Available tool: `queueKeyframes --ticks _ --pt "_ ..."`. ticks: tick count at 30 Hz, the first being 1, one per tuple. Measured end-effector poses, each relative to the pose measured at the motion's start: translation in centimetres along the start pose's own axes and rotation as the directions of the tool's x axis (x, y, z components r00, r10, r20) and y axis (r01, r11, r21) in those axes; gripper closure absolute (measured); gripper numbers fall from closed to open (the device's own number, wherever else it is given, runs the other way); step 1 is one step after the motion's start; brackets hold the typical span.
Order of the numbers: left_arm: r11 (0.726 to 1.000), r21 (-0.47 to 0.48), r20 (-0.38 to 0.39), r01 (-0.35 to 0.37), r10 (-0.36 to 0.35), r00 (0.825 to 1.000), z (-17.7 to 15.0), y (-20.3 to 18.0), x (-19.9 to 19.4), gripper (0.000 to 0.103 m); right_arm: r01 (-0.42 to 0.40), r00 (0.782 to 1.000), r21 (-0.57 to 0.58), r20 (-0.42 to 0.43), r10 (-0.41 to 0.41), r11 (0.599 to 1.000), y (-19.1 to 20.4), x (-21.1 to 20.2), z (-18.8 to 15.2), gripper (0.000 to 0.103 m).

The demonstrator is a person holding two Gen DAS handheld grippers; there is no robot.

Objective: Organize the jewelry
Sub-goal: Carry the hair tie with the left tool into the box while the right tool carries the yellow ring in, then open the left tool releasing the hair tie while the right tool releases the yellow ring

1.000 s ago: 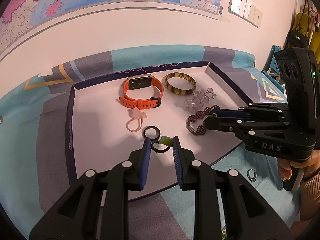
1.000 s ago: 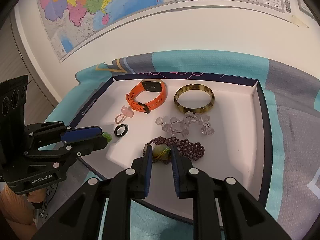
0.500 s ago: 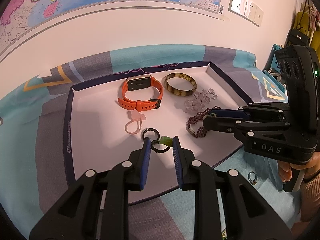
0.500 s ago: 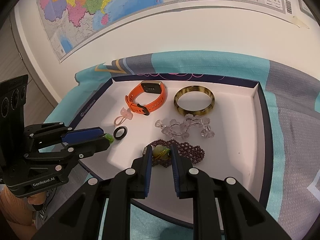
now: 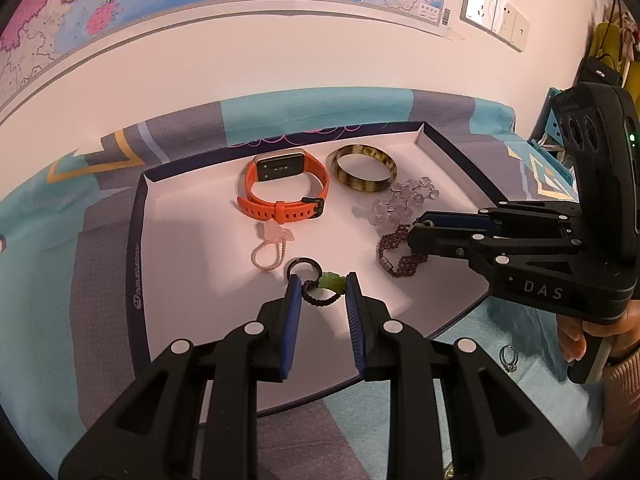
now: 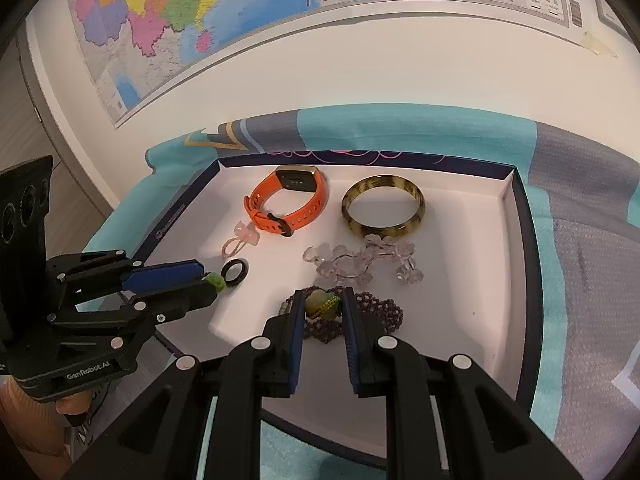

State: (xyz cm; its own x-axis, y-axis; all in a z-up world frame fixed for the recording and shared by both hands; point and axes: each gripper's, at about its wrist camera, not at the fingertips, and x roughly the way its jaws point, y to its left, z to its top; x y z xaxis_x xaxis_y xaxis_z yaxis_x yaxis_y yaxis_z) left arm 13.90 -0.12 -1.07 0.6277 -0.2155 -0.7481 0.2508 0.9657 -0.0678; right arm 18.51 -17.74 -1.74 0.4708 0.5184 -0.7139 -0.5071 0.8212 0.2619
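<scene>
**Two charms gripped over the jewelry tray**

The left hand-held gripper (image 5: 320, 285) is narrowed onto a green charm (image 5: 333, 282) on a black cord loop, held at the tray's near edge. The right hand-held gripper (image 6: 322, 301) is likewise nearly closed, pinching a yellow-green bead (image 6: 323, 305) wound with yellow cord just above a purple beaded bracelet (image 6: 376, 312).

The white tray (image 6: 514, 264), dark-rimmed, lies on a teal and grey patterned cloth (image 6: 580, 216). At its far side sit an orange smart band (image 5: 285, 190), on the left, and a tortoiseshell bangle (image 6: 383, 211), on the right. Nearer lie a pink charm (image 5: 271, 245) on a beaded loop, a black ring (image 6: 235, 270) just beside the green charm, and a clear crystal bracelet (image 6: 362, 261) between bangle and purple beads.

A small silver ring (image 5: 509, 357) lies on the cloth outside the tray, near right. A map (image 6: 224, 12) hangs on the far wall.
</scene>
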Motion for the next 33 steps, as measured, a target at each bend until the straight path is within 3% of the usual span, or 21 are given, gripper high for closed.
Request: queueKeyframes --ticks 20,24,33 --pt "1.0 -0.002 -0.027 -0.001 0.0 1.0 -0.2 0.1 0.9 0.079 0.017 1.0 0.016 -0.006 -0.017 1.0 -0.4 0.4 -0.3 0.085" --pt "1.0 0.001 -0.002 -0.012 0.012 1.0 -0.3 0.0 0.0 0.067 0.016 1.0 0.028 0.001 -0.016 0.999 -0.7 -0.1 -0.6 0.084" --pt "1.0 0.014 0.086 -0.014 0.013 0.996 -1.7 0.1 -4.4 0.059 -0.014 0.998 0.012 0.064 0.013 1.0 -0.1 -3.8 -1.5 0.075"
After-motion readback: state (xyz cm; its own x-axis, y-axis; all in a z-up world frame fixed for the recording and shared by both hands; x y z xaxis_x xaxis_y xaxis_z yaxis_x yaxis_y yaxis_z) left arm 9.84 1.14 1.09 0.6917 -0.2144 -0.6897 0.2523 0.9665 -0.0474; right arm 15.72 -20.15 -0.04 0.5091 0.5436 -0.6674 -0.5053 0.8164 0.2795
